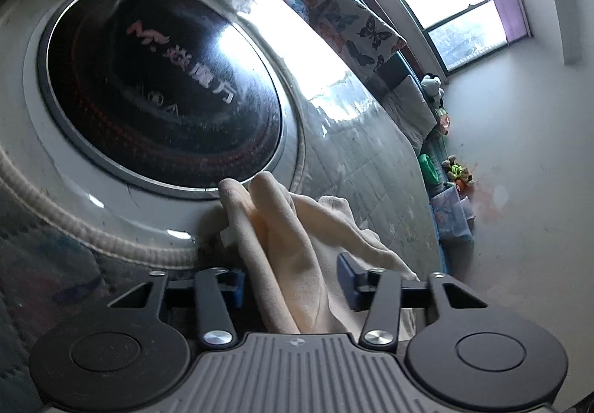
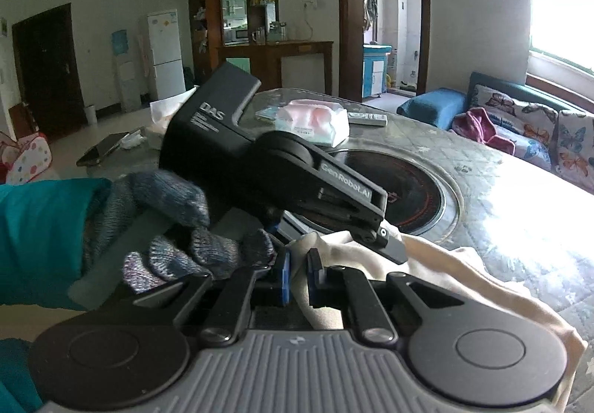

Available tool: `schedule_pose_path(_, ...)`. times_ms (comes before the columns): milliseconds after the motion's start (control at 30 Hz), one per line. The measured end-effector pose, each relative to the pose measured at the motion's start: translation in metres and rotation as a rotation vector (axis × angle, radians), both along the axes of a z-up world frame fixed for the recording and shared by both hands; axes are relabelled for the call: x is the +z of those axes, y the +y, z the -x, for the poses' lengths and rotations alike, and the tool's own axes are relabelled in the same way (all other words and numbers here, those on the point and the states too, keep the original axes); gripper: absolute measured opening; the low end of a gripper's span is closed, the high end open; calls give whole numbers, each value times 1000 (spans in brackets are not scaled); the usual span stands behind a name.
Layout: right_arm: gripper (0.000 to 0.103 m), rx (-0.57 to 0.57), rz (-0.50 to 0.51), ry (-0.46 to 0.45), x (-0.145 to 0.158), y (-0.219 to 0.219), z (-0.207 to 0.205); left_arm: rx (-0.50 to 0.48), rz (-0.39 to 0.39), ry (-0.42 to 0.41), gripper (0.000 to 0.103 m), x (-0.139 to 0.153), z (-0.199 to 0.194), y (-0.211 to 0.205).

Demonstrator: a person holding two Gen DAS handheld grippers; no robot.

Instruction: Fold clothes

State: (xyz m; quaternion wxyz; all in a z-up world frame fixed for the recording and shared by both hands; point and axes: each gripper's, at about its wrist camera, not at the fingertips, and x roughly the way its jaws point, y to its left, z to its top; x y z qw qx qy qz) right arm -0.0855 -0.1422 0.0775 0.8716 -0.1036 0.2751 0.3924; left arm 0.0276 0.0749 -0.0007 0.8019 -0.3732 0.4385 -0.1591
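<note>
A cream cloth (image 1: 289, 246) lies bunched on the table's glass top, just in front of the round black hob (image 1: 159, 86). My left gripper (image 1: 293, 283) straddles its upright folds. The blue pads stand well apart and the cloth between them looks loose, so the gripper is open. In the right wrist view the cream cloth (image 2: 464, 279) trails off to the right, and my right gripper (image 2: 299, 279) is shut on an edge of it. The left gripper (image 2: 386, 244) reaches in from the left above the cloth, held by a gloved hand (image 2: 178, 227) in a teal sleeve.
The hob (image 2: 408, 190) is sunk into the table's middle. A tissue pack (image 2: 315, 123) and a remote (image 2: 367, 118) lie beyond it, and a phone (image 2: 104, 149) at the far left. A sofa with butterfly cushions (image 2: 527, 123) runs along the window side.
</note>
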Motion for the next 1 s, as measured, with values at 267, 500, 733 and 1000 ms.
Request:
schedule_pose_path(267, 10, 3, 6, 19, -4, 0, 0, -15, -23, 5, 22, -5, 1, 3)
schedule_pose_path(500, 12, -73, -32, 54, -2, -28, -3, -25, -50, -4, 21, -2, 2, 2)
schedule_pose_path(733, 12, -293, -48, 74, -10, -92, -19, -26, -66, -10, 21, 0, 2, -1)
schedule_pose_path(1000, 16, -591, -56, 126, -44, -168, -55, -34, -111, -23, 21, 3, 1, -7)
